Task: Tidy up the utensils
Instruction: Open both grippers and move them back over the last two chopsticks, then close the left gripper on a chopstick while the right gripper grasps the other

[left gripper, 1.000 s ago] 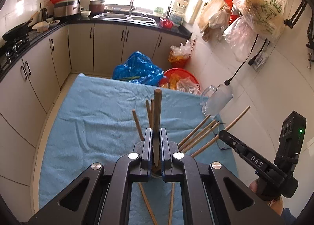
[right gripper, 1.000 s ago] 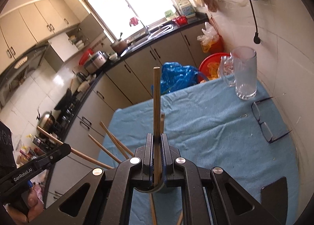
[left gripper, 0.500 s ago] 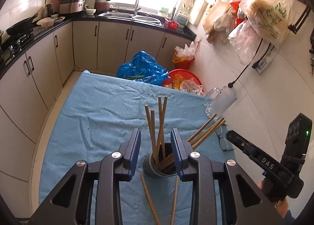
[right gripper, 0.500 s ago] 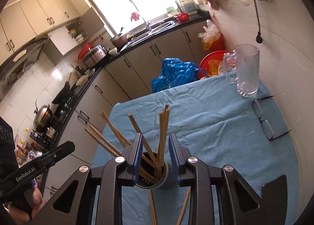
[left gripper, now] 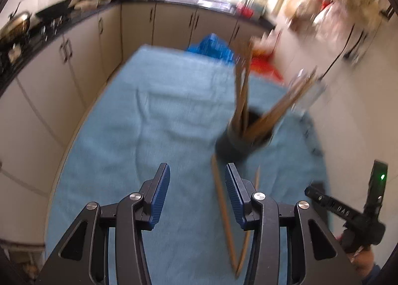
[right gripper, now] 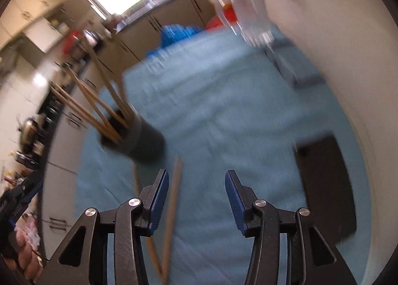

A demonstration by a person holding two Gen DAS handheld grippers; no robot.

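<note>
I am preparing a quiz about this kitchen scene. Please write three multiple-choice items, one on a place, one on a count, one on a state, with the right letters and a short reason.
1. Where does the dark holder stand?
A. on the blue cloth
B. in the sink
C. on the floor

2. How many chopsticks lie loose on the cloth?
A. none
B. two
C. six

3. What is between the left gripper fingers?
A. a spoon
B. a cup
C. nothing

Answers: 1 A, its base rests on the cloth; 2 B, two lie crossed near the holder; 3 C, its jaws are opening and empty.
</note>
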